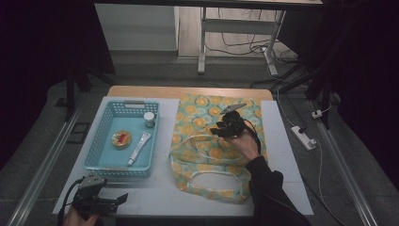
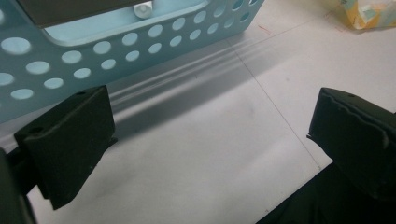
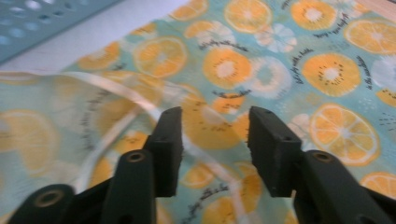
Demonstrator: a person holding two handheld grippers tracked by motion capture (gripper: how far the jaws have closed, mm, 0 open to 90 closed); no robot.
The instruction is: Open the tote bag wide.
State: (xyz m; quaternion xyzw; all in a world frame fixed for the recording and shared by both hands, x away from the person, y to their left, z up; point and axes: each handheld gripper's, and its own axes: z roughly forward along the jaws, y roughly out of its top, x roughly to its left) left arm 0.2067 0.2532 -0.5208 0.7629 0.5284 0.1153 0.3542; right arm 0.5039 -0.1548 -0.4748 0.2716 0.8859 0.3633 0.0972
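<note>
An orange-print cloth bag (image 1: pixel 207 141) lies flat on the white table, its pale handles (image 1: pixel 207 176) toward the near side. My right gripper (image 1: pixel 225 126) hovers over the bag's middle, open, with the printed cloth (image 3: pixel 280 60) and a handle strap (image 3: pixel 116 93) under its jaws. My left gripper (image 1: pixel 120 200) rests low at the table's near left corner, open, just in front of the blue basket (image 1: pixel 101 162). In the left gripper view the basket's perforated wall (image 2: pixel 116 51) is close ahead and nothing lies between the jaws.
The basket holds a small white-capped jar (image 1: pixel 149 119), a round yellow item (image 1: pixel 121 139) and a white tube (image 1: pixel 139 148). A power strip (image 1: pixel 303 137) lies on the floor to the right. A desk frame (image 1: pixel 235 33) stands beyond the table.
</note>
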